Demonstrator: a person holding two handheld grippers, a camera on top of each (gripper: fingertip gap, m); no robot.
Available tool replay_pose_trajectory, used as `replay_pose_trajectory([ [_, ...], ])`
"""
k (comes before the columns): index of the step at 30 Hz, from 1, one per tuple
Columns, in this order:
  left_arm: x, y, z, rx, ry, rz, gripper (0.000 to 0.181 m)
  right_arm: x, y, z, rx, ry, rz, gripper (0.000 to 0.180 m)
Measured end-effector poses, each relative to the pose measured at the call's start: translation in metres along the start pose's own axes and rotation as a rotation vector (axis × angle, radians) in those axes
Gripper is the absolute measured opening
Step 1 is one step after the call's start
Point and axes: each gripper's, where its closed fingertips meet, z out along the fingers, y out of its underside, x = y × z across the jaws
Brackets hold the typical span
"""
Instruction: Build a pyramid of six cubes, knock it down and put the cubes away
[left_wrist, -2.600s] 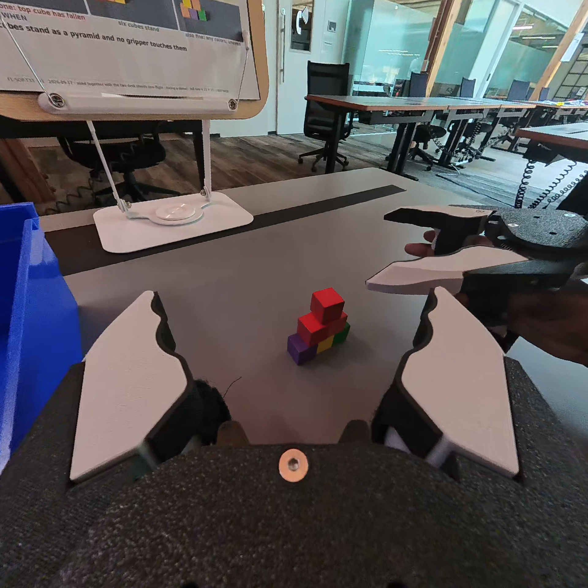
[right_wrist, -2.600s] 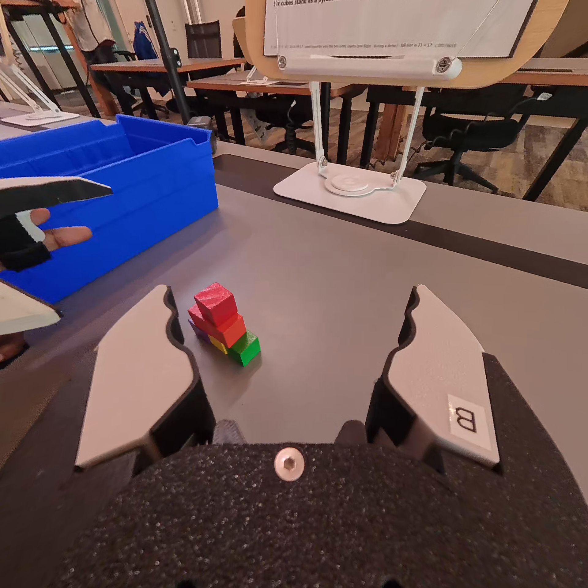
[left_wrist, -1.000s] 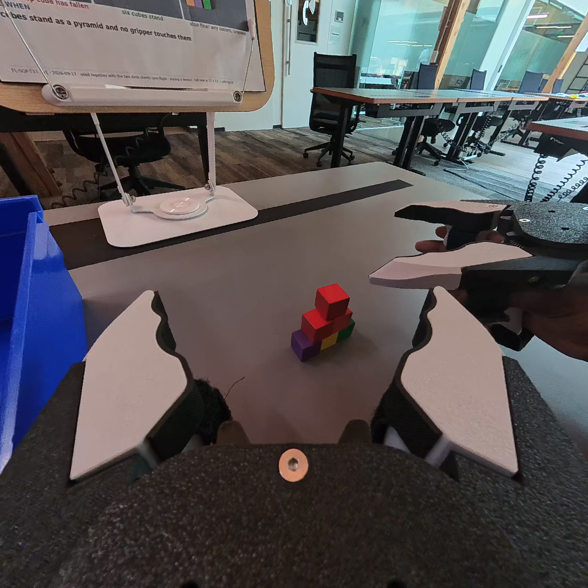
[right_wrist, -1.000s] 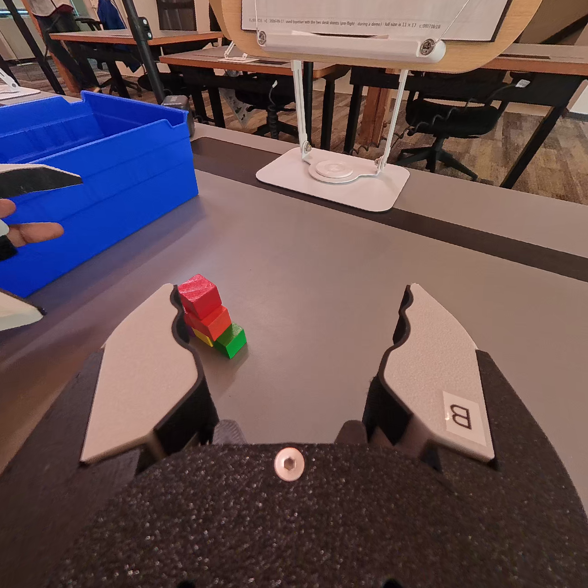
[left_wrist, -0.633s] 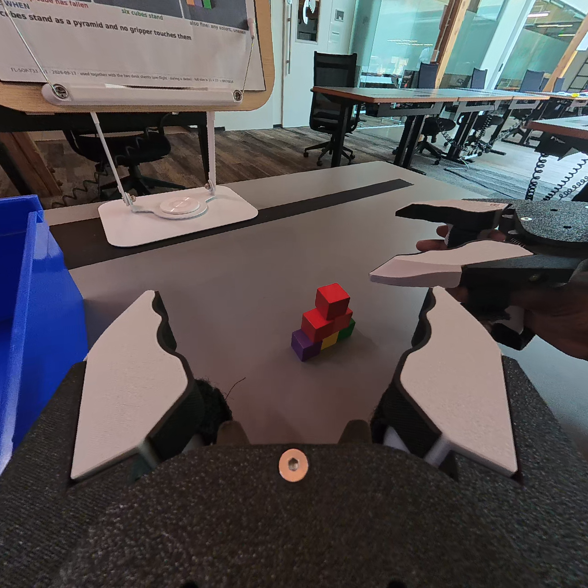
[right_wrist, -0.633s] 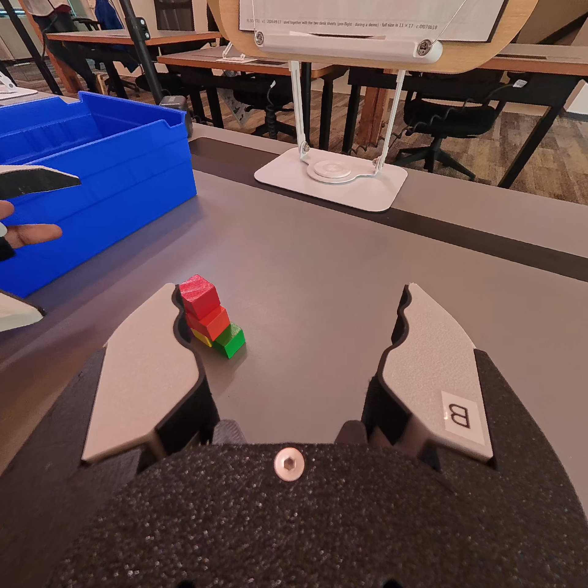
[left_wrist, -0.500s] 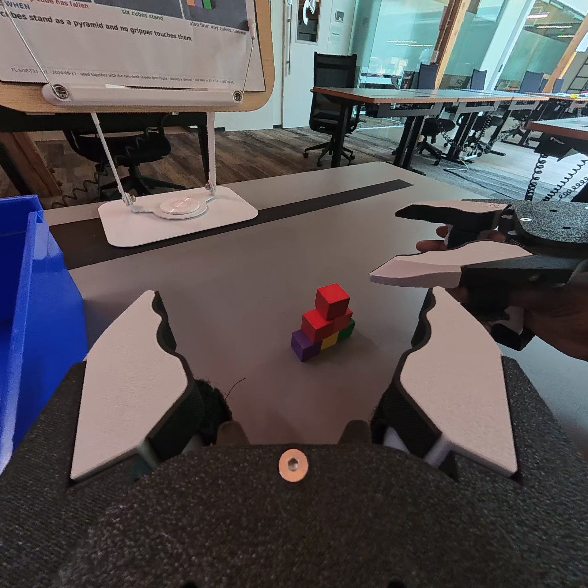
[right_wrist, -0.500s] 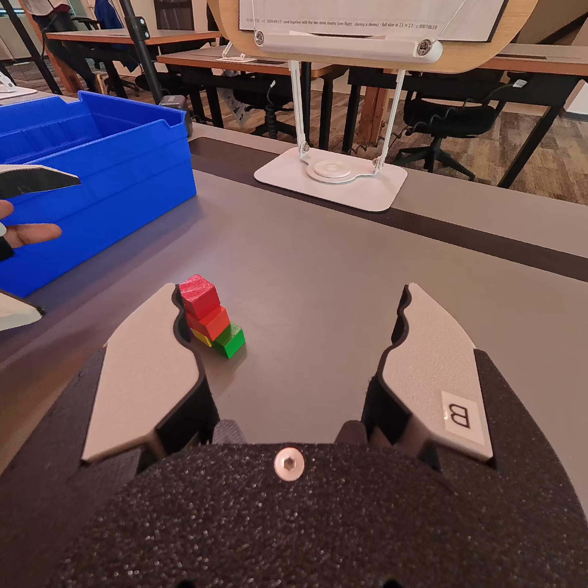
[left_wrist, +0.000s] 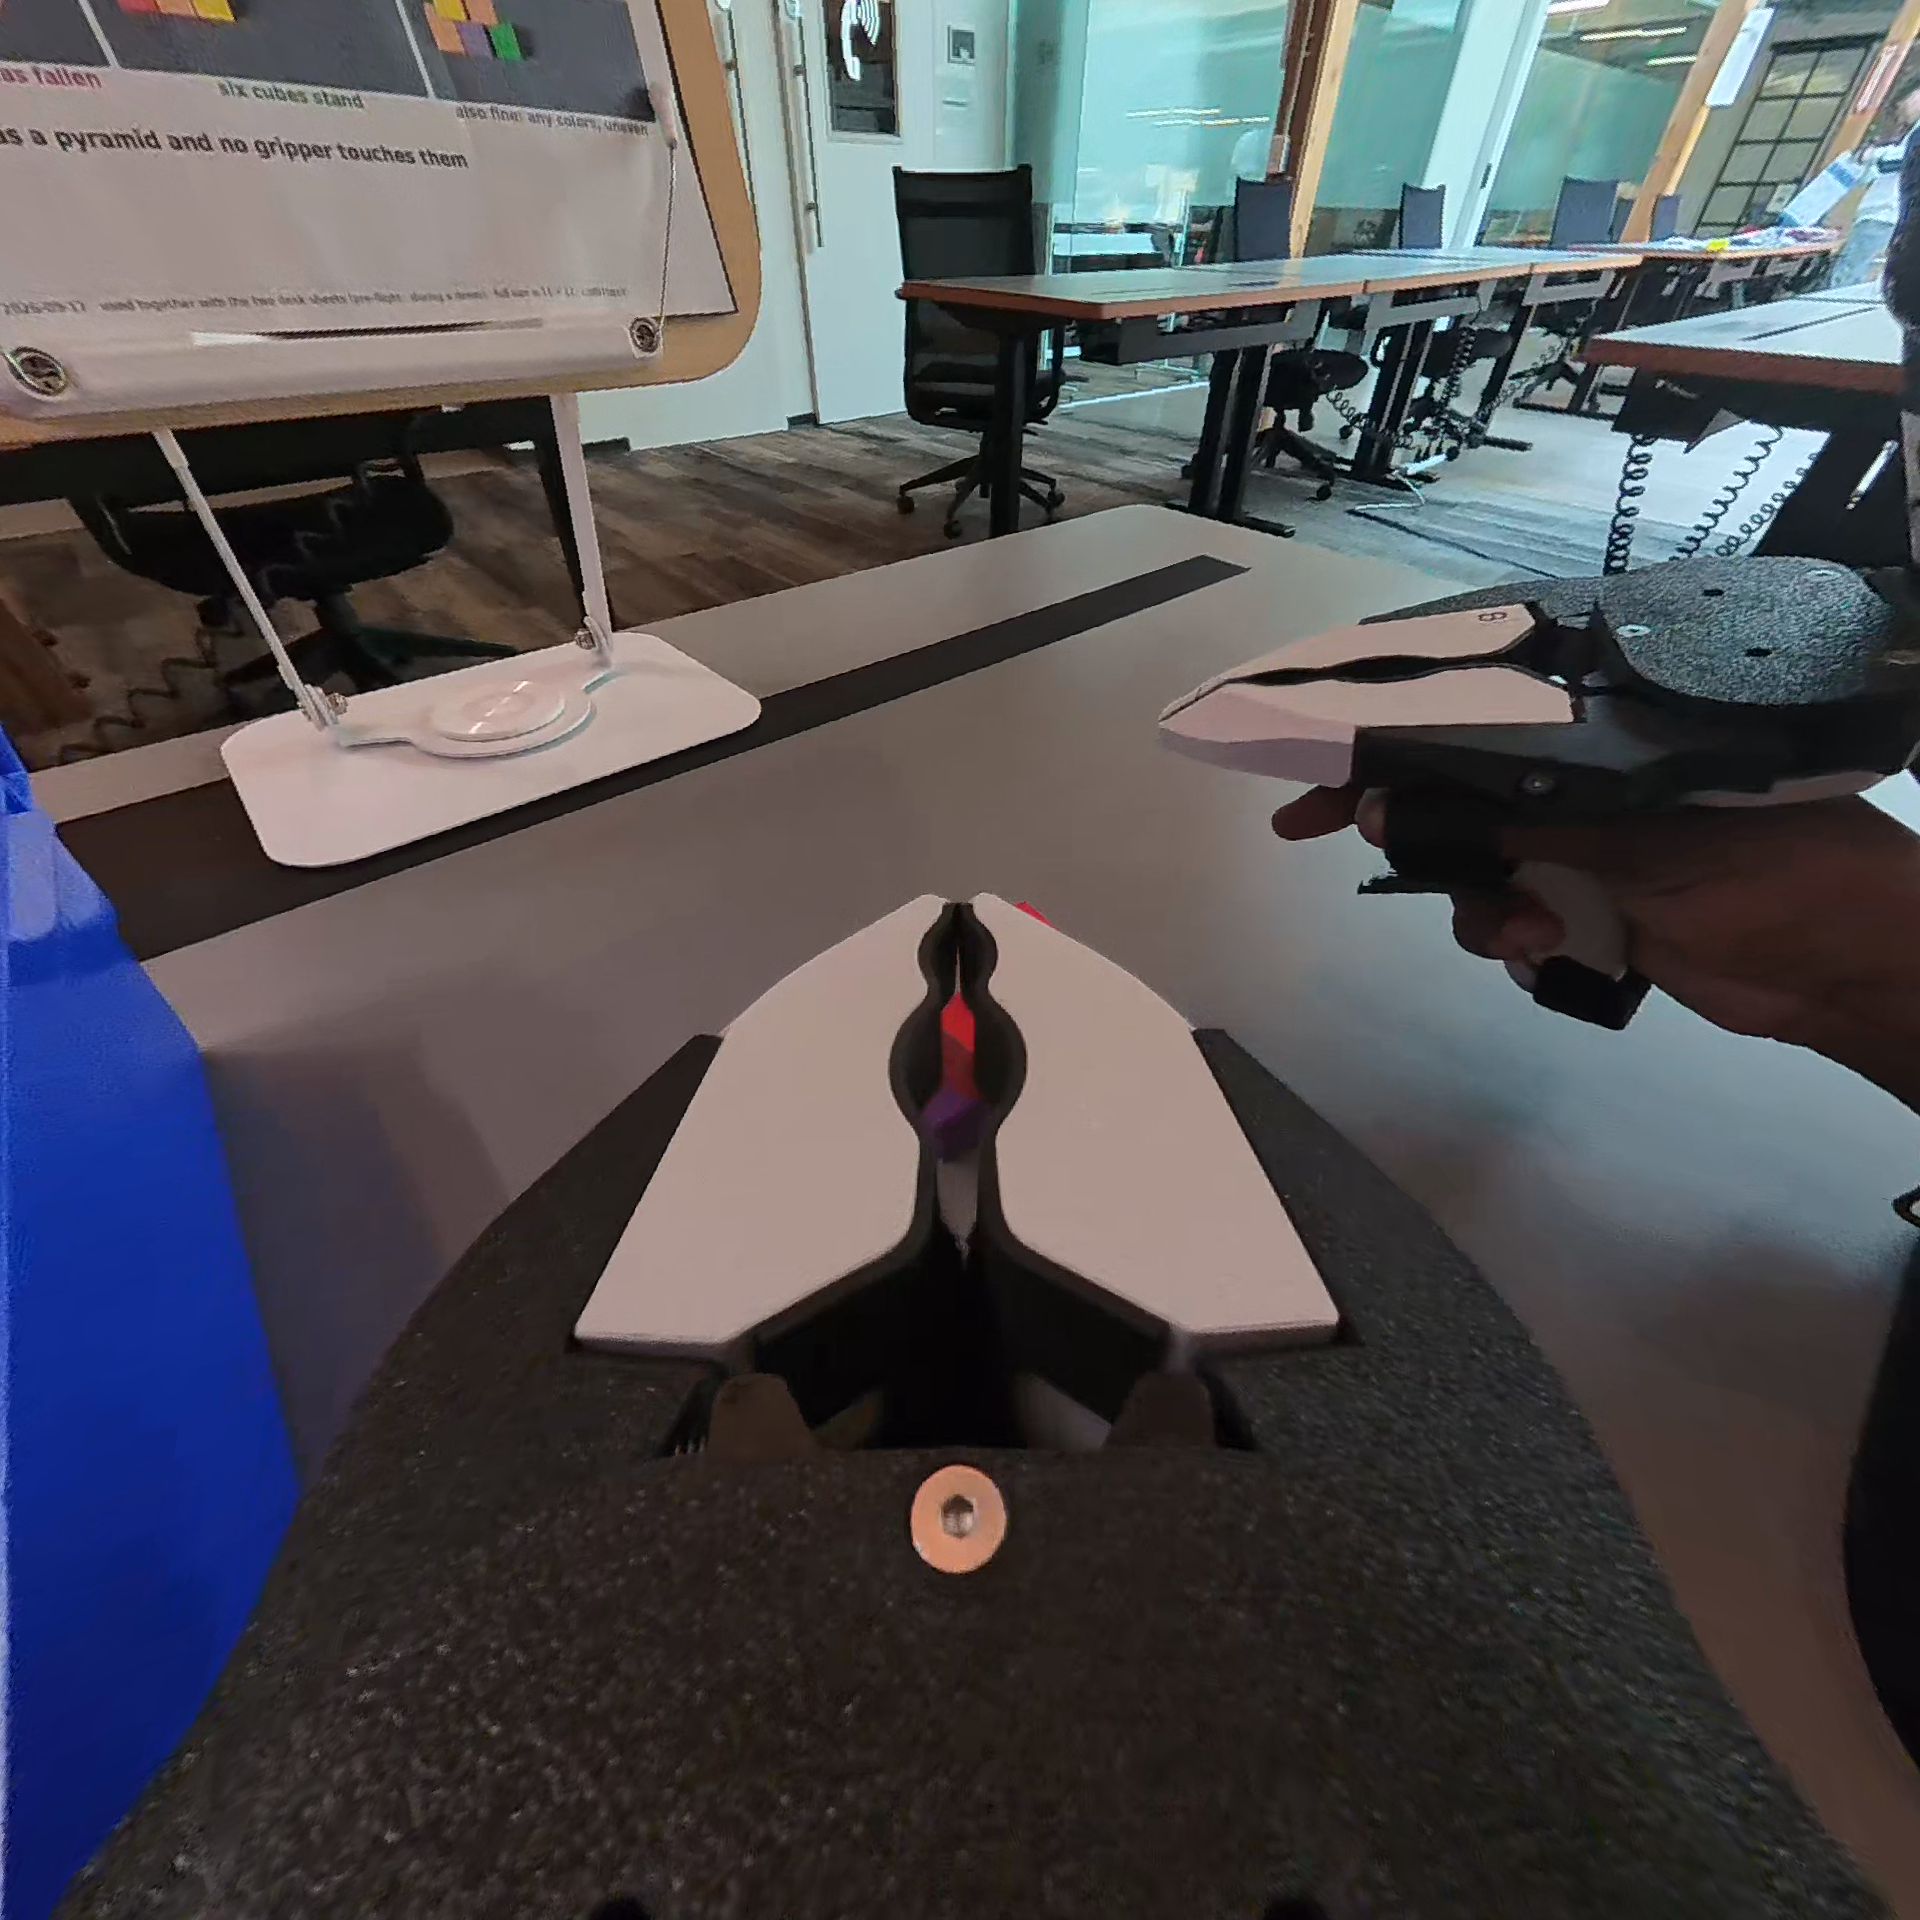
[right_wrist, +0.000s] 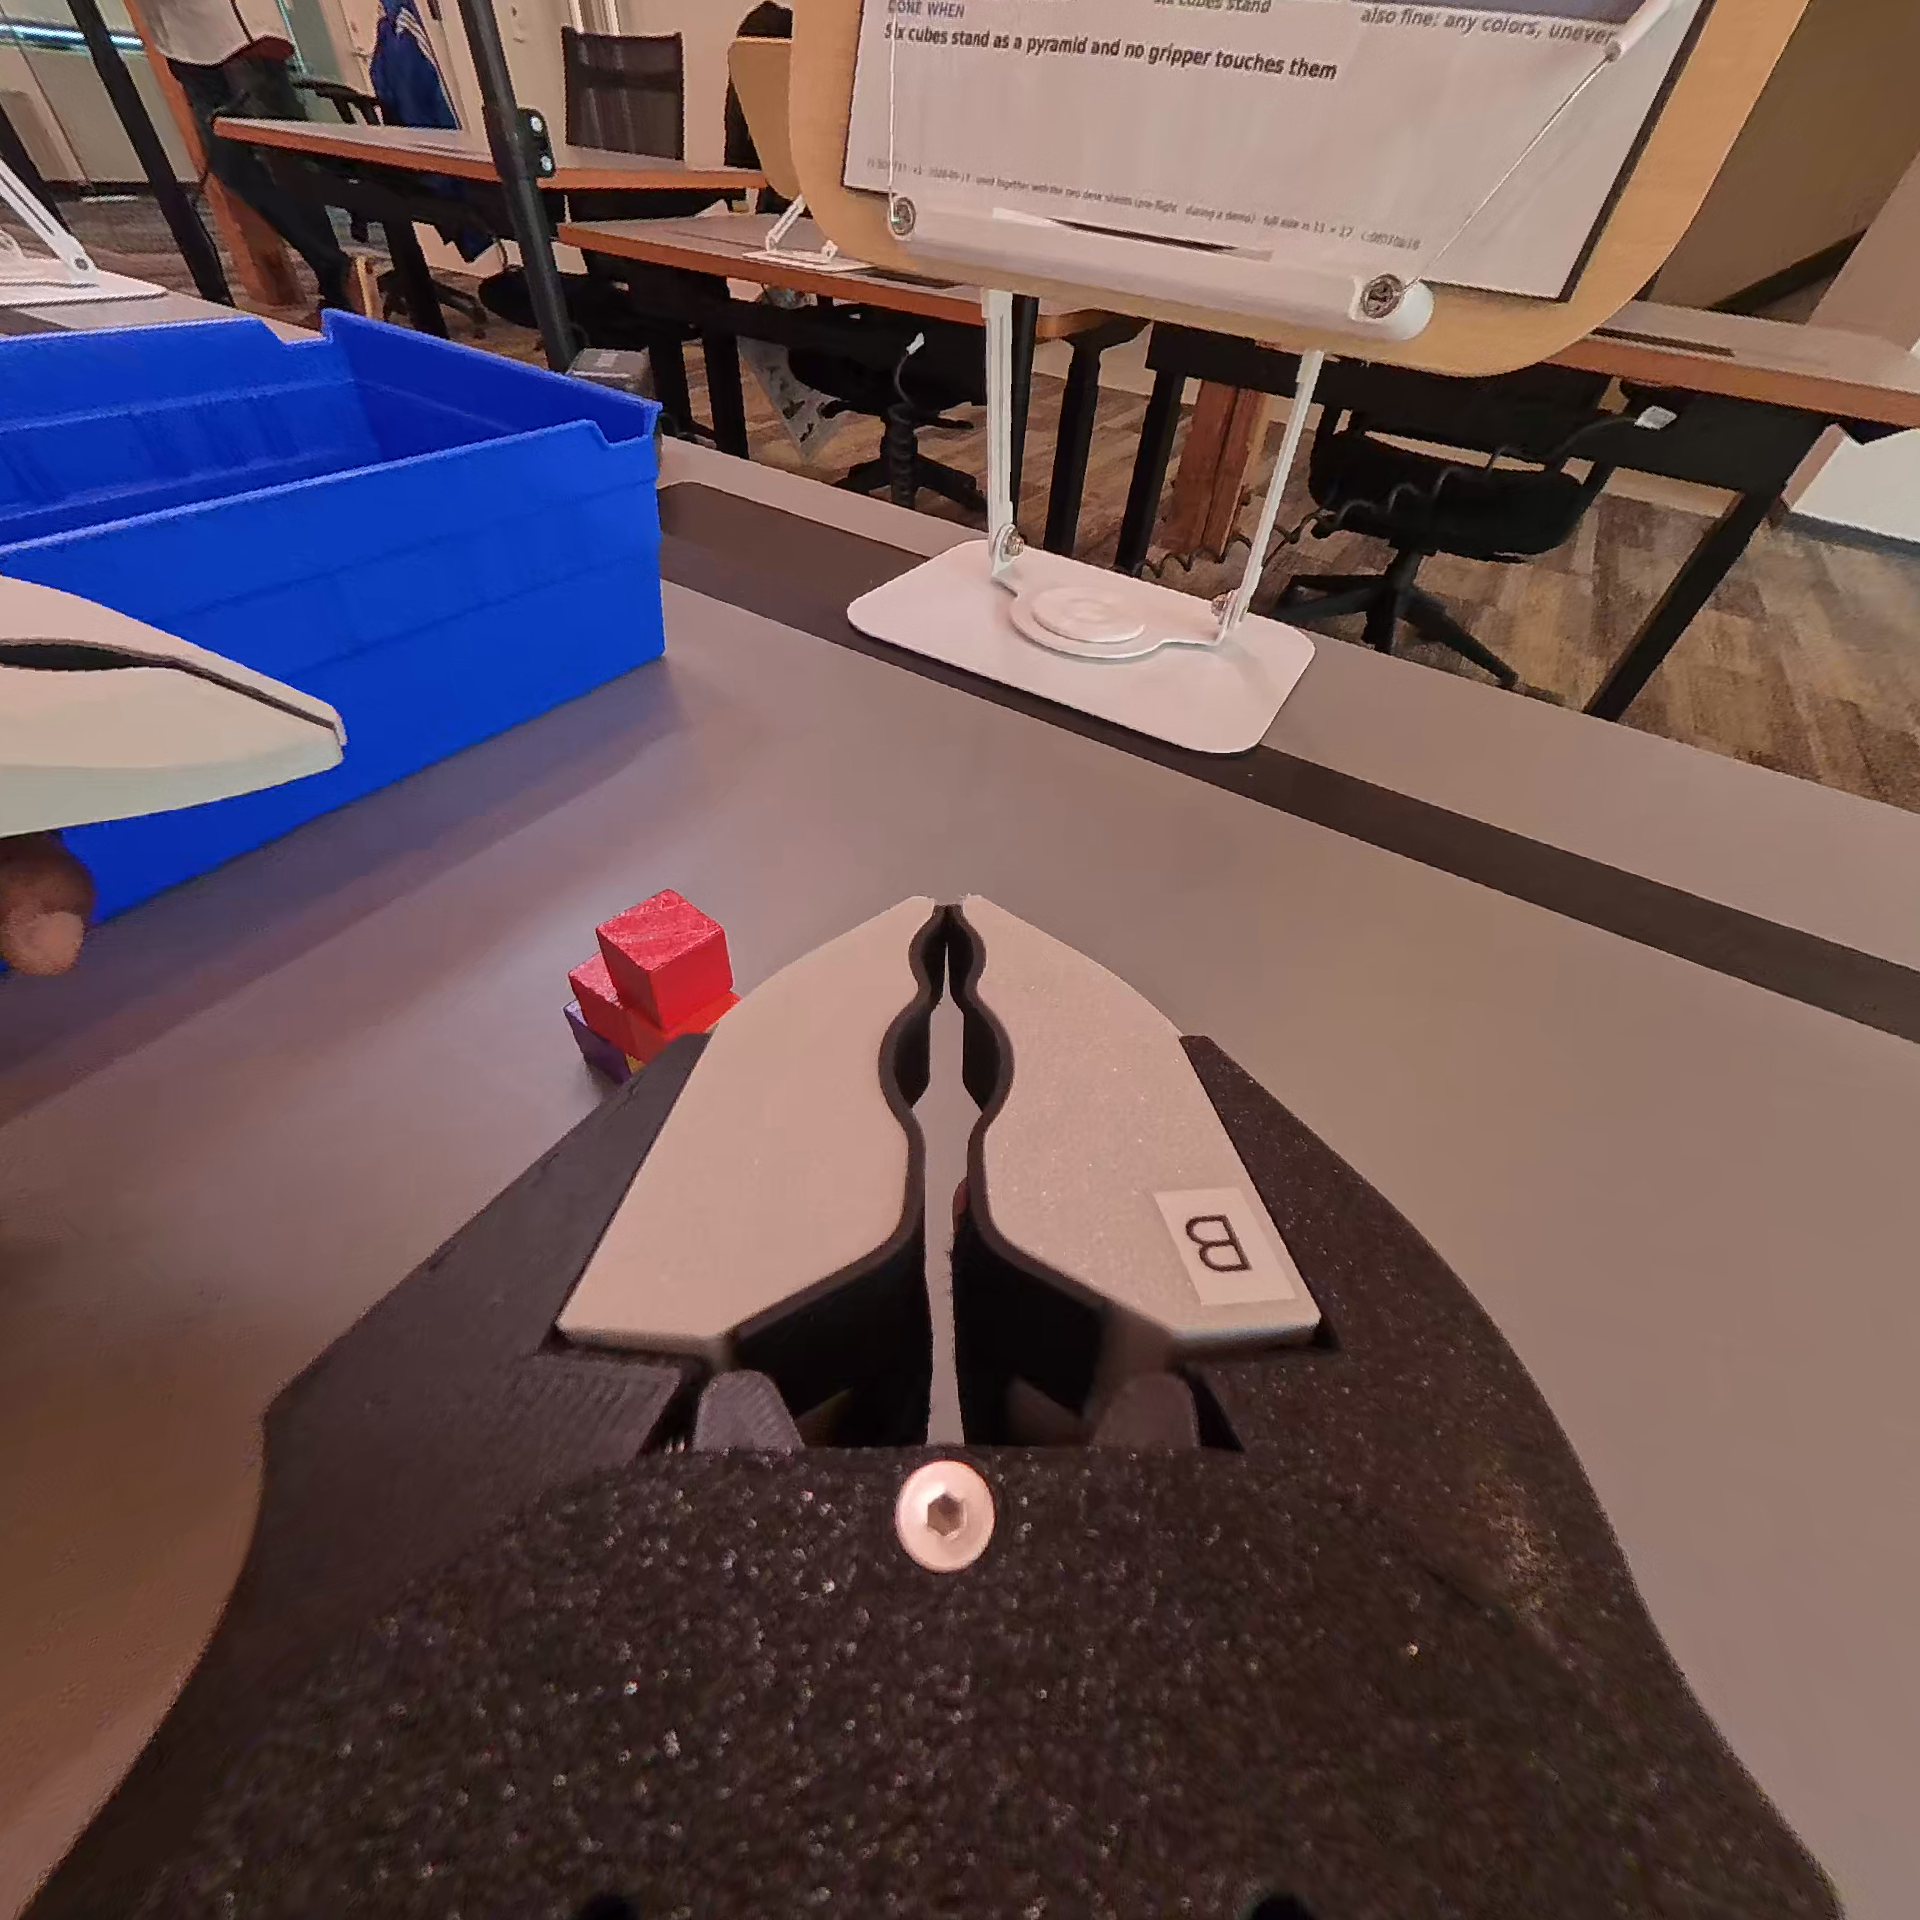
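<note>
Left gripper (left_wrist: 958, 914): fingers pressed together at the tips, nothing between them; held above the grey surface (left_wrist: 727, 935) and aimed toward the cube stack. Also seen from the side in the right wrist view (right_wrist: 332, 732), at the left edge, likewise closed.

Right gripper (right_wrist: 951, 906): fingers brought together, empty; a labelled sticker sat on its right finger. In the left wrist view it appeared at the right (left_wrist: 1174, 722), closed, carried in a person's hand (left_wrist: 1662, 914) clear of the surface.

Pyramid of cubes (right_wrist: 649, 982): stood upright on the surface, touched by neither gripper. Top red cube (right_wrist: 662, 951) rested on a second tier showing a red cube (right_wrist: 597, 995) and an orange-red edge; a purple cube (right_wrist: 592, 1044) and a sliver of yellow showed in the bottom row. The remainder was hidden behind the right gripper's left finger. In the left wrist view only slivers showed through the gap between the closed fingers: red above (left_wrist: 958, 1023), purple below (left_wrist: 951, 1122).

Blue bin (right_wrist: 416, 540): open-topped, on the surface to the left of the stack and well apart from it; its wall filled the left edge of the left wrist view (left_wrist: 94, 1247).

White stand (right_wrist: 1091, 644): flat base plate on the far side of the surface, by a dark strip, with thin struts holding a board with a printed sheet (right_wrist: 1247, 156).

Background: office desks and black chairs (left_wrist: 971, 312).
</note>
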Motion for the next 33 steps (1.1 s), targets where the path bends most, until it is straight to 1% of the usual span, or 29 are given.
replay_pose_trajectory([
  [1, -0.0006, 0.0000, -0.0002, -0.001, -0.004, 0.001, 0.000, -0.0004, -0.0002, -0.0001, 0.001, -0.001, -0.004, 0.000],
  [15, -0.0054, 0.0037, -0.0004, -0.035, -0.040, 0.020, 0.000, -0.0039, 0.0020, 0.0005, -0.024, -0.020, -0.004, 0.000],
  [33, -0.0050, 0.0052, 0.0002, -0.042, -0.035, 0.019, 0.000, -0.0054, 0.0029, 0.0004, -0.034, -0.023, -0.013, 0.000],
])
